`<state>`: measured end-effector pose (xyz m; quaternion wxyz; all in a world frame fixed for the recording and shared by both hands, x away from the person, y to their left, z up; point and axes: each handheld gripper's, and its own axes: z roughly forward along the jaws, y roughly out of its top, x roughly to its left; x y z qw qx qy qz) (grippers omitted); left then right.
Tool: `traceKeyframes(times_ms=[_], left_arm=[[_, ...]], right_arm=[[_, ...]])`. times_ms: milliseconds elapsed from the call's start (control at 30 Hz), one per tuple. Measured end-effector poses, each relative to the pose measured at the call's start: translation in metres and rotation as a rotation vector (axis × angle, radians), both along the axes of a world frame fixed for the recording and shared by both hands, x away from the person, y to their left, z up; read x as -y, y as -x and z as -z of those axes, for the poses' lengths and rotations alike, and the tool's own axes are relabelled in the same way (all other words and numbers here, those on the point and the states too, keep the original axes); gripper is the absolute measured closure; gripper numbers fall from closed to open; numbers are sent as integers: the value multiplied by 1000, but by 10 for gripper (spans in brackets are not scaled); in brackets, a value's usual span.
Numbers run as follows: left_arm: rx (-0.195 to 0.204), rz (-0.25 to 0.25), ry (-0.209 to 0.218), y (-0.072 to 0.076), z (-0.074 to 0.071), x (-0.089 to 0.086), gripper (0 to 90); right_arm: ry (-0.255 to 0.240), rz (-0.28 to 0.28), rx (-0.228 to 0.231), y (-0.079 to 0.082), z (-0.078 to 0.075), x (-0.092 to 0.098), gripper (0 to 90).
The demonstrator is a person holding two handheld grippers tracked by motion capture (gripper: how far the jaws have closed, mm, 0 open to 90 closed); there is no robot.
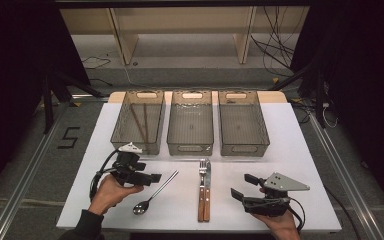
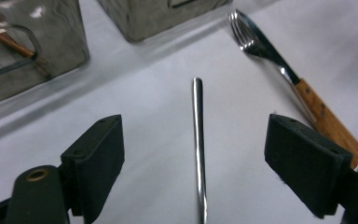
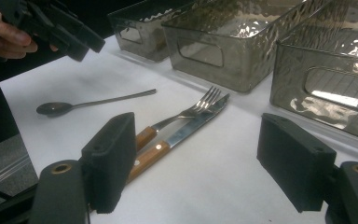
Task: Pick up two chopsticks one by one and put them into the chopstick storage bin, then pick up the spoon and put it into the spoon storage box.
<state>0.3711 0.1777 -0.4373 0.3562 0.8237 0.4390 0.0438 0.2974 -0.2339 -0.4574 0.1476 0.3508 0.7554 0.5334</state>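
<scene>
Steel spoon point(image 2: 198, 149) bowl cut off

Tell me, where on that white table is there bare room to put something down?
Bare patches: between the knife and the right gripper, right of the right-hand bin, and left of the left-hand bin holding chopsticks. It is crowded around the spoon, where the open left gripper hovers, and beside the fork.

High view overlooks table point(image 1: 280, 150); claw views sit close, sharing cutlery.
</scene>
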Motion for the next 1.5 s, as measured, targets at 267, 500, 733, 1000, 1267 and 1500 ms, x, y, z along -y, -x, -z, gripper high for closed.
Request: traceKeyframes(times_ms=[267,500,733,1000,1267,1500], left_arm=[[-45,49,-115,3,7,13,202],[-71,69,-202,6,14,20,208],[-91,107,-256,9,18,26,293],[-96,136,-290,13,18,31,454],[-110,164,-313,16,21,34,574],[-136,184,-346,17,24,33,653]], right_arm=[[-13,8,4,0,1,2,258],[-10,7,3,0,1,1,256],[-7,4,3,0,1,1,256],[-5,4,3,0,1,2,257],[4,-2,5,0,1,-1,259],[12,-6,5,1,1,-3,260]])
